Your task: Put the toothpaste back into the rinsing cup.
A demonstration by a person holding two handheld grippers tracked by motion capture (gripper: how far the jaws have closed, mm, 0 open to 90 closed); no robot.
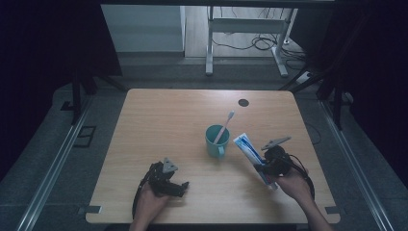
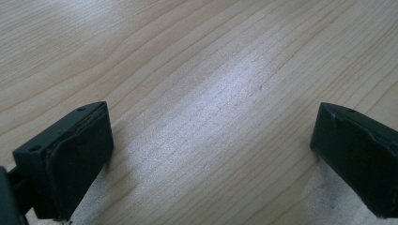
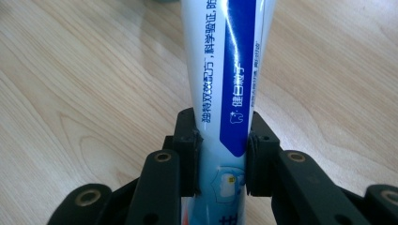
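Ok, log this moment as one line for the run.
right gripper: shut on toothpaste tube | left gripper: open, over table | cup: holds toothbrush

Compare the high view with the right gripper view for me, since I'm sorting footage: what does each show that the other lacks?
High view alone: the teal cup with a toothbrush standing in it, and the left gripper resting low on the table. Right gripper view alone: the blue printed lettering on the toothpaste tube, and the black fingers pressing its sides. Both share the tube, the right gripper and the wooden table.
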